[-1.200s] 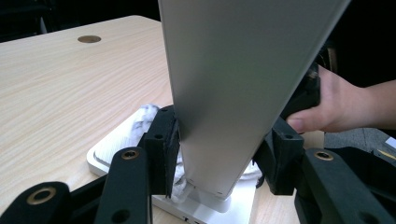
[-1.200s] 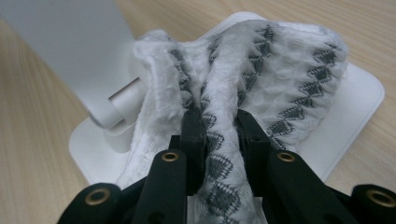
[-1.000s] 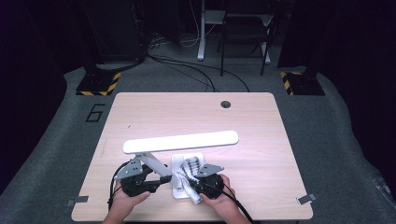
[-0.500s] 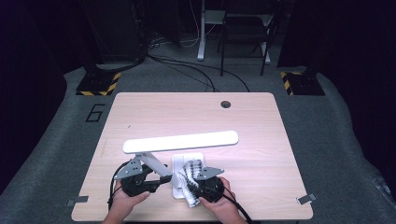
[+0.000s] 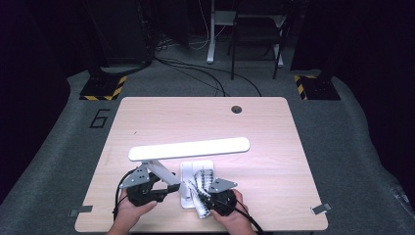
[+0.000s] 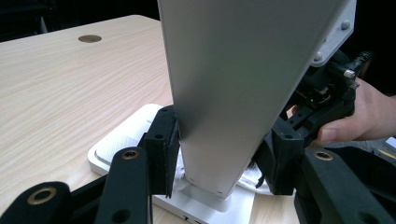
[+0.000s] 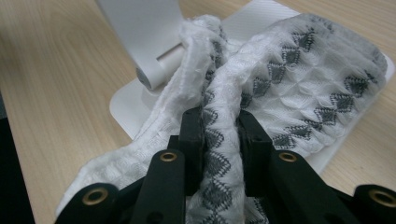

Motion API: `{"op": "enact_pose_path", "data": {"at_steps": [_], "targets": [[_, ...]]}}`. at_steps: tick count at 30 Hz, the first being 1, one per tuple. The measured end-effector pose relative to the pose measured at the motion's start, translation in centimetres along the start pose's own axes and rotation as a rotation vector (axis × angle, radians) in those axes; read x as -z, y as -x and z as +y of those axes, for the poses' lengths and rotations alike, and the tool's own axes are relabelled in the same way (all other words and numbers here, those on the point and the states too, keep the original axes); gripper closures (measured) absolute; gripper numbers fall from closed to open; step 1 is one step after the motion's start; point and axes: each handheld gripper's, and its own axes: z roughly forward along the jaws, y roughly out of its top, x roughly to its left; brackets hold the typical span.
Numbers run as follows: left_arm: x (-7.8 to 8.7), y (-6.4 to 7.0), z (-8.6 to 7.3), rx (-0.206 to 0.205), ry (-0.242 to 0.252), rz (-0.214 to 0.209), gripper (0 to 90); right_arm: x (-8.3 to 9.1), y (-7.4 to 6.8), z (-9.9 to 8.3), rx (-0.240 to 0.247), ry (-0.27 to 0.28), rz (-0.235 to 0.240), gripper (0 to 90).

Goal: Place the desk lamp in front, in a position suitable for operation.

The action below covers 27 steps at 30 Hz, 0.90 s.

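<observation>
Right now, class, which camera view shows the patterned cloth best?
The right gripper view: the cloth is close up, its grey diamond pattern sharp, a fold pinched between the right gripper fingers and draped on the lamp base. The high view shows it small beside the lamp arm; the left gripper view shows just a white scrap.

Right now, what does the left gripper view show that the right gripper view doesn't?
Left gripper view alone: the left gripper clamped on the lamp arm, the table hole, and the other hand holding its gripper. Right gripper view alone: the right gripper pinching a fold of the white cloth with grey diamonds, which lies draped over the base. Both share the white lamp base, the foot of the lamp arm, part of the cloth and the wooden table.
</observation>
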Motion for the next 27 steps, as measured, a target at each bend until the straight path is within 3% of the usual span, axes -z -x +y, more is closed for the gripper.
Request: {"op": "enact_pose_path", "data": {"at_steps": [14,21,27], "targets": [[0.0,-0.1,0.0,0.001,-0.001,-0.005,54.1,1.3,2.2,-1.1,-0.071,0.008,-0.062,75.6],[0.0,-0.1,0.0,0.0,0.0,-0.009,54.1,1.1,3.5,-1.0,-0.113,0.013,-0.073,75.6],[0.0,-0.1,0.0,0.0,0.0,-0.009,54.1,0.6,4.2,-0.4,-0.117,0.014,-0.091,75.7]]}}
